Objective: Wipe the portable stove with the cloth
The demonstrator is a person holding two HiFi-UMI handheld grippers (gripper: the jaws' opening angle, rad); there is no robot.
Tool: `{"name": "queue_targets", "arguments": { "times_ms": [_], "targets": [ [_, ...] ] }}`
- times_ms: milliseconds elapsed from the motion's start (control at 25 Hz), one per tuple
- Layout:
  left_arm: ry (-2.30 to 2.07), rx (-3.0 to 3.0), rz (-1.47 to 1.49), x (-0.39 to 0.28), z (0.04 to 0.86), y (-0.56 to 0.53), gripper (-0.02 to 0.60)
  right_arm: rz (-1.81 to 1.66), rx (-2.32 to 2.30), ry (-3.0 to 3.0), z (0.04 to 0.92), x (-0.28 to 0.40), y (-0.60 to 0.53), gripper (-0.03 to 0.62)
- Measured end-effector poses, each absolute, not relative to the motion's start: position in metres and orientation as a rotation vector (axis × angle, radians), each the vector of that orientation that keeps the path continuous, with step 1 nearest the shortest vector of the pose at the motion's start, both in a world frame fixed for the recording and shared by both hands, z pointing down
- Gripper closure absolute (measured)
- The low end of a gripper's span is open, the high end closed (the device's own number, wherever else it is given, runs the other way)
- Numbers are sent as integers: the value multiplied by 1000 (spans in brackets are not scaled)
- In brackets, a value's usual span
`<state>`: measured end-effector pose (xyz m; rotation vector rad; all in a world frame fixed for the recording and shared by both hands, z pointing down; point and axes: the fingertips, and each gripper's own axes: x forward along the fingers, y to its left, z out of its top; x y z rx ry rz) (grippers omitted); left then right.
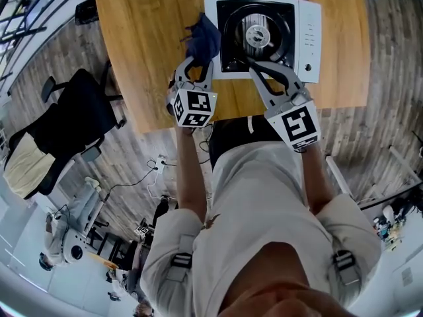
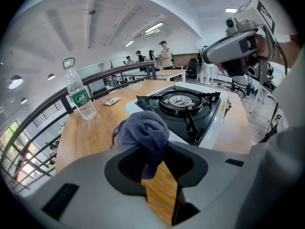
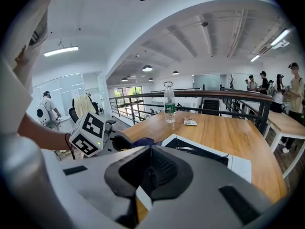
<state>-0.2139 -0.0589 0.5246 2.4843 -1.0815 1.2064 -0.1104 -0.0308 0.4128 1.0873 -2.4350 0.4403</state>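
The portable stove [image 1: 264,35], white with a black burner top, sits on the wooden table [image 1: 145,45]. A dark blue cloth [image 1: 203,35] is bunched at the stove's left edge, and my left gripper [image 1: 198,57] is shut on it. In the left gripper view the cloth [image 2: 143,132] sits between the jaws of that gripper [image 2: 152,163], just in front of the stove [image 2: 183,106]. My right gripper [image 1: 254,65] is shut and empty over the stove's near edge. In the right gripper view its jaws [image 3: 150,168] meet, with the cloth [image 3: 142,141] and stove [image 3: 205,151] beyond.
A clear water bottle [image 2: 80,95] with a green label and a small packet [image 2: 110,100] stand on the table beyond the stove. A black office chair [image 1: 73,121] is on the floor to the left. The table's near edge [image 1: 231,116] runs just under the grippers.
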Motion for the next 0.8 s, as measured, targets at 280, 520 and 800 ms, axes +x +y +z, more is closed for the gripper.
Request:
{"name": "queue_targets", "arguments": {
  "times_ms": [280,520,800],
  "targets": [
    [-1108,2449,1224,-218,525,-28,453,421,1033,-2454,411,-112,-12,572],
    [-1129,2424,1237,-220,523,-7,452,408,1012,-2467,409,-110,2,572],
    [-1138,2397,1268,-219,513,24,451,375,987,-2507,394,-105,19,572]
  ]
}}
